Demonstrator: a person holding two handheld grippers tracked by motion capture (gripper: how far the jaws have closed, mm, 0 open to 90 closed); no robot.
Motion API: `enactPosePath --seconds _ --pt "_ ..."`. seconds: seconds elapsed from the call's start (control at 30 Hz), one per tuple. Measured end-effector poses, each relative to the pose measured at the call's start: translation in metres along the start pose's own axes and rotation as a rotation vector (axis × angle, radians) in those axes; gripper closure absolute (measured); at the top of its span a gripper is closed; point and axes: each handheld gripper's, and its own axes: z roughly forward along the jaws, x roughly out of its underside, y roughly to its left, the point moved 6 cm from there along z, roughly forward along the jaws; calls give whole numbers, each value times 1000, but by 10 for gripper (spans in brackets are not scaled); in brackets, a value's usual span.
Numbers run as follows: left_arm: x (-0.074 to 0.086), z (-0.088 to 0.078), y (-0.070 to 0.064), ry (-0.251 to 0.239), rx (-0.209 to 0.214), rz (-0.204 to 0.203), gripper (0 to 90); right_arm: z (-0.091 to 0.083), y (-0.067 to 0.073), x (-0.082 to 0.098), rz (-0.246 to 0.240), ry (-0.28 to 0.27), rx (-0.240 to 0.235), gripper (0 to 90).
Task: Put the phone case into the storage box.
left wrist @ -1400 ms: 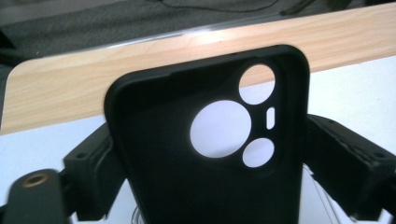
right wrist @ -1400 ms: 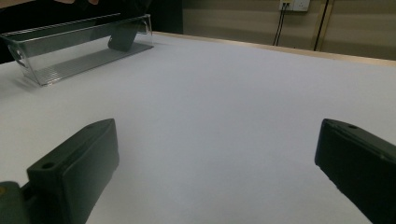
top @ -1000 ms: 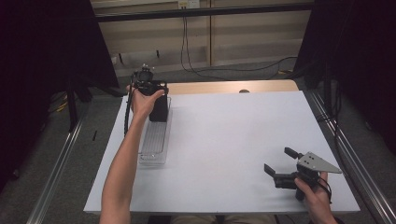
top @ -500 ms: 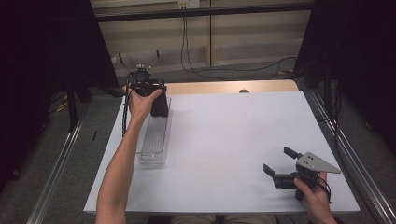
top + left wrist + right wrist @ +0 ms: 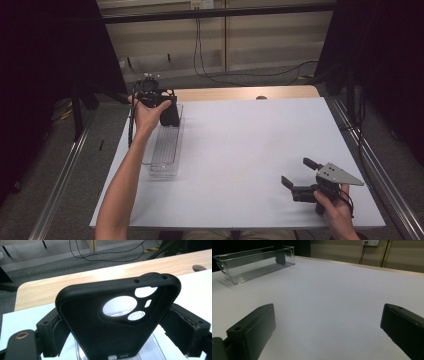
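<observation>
Two left gripper fingers clamp the black phone case.

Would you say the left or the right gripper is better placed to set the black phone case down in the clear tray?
Left. The left gripper already clamps the phone case over the clear tray; the right gripper rests open, far across the table.

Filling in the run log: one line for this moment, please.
left gripper: shut on phone case | above clear tray far end | right gripper: open, idle
</observation>
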Motion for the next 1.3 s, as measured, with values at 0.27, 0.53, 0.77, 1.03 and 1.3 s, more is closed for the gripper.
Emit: enactPosePath --seconds 0.27,0.53,0.77,1.03,1.3 --pt "-2 2 -2 -28 -11 -42 146 1 0 0 3 -1 -2 0" --pt "-6 8 4 -62 -14 -83 147 0 0 0 5 -1 -4 0" --pt "-9 12 8 -53 -25 -50 146 0 -1 0 3 -1 -5 0" --pt "-10 17 4 -88 -62 -26 144 0 -1 0 4 -1 -6 0" --pt "-13 24 -3 -129 -114 -48 138 0 0 0 1 -1 -9 0"
